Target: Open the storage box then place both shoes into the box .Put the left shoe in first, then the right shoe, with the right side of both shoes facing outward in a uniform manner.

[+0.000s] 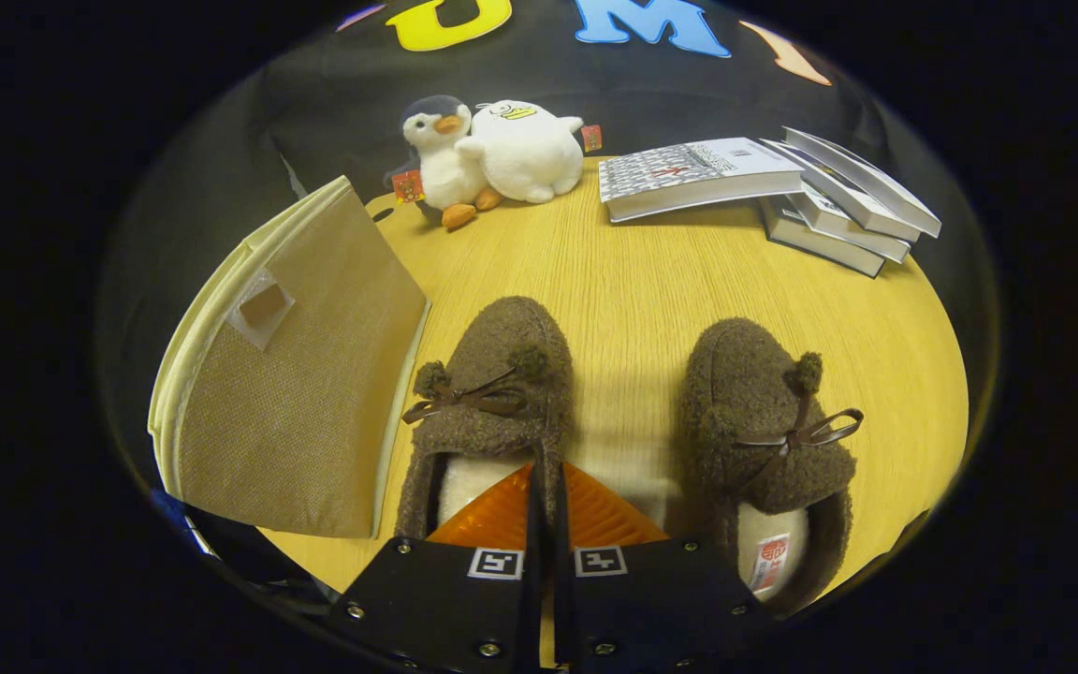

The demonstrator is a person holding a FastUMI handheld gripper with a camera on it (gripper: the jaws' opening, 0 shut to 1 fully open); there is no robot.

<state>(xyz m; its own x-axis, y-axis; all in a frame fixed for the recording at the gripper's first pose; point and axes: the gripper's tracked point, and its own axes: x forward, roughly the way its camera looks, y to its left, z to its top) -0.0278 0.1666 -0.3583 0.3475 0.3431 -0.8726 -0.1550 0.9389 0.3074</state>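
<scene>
Fabric forms the storage box [291, 374], which stands left of my fingers on the wooden table [633, 281]: a tan woven panel with pale cream edging and a small pull tab, the lid apparently not yet open. Next comes the left shoe [492, 393], a brown fuzzy slipper with pompoms, a thin bow and a cream lining. My gripper [548, 510] has its fingers drawn together on the inner wall of this shoe's collar, one finger inside the opening, and I judge that they pinch it. To do this well, I should keep the pinch firm on that soft rim, which will sag. Beside it, apart, the right shoe [764, 440] matches. Beyond lie two plush toys [492, 154] and, further right, stacked books [773, 187].
</scene>
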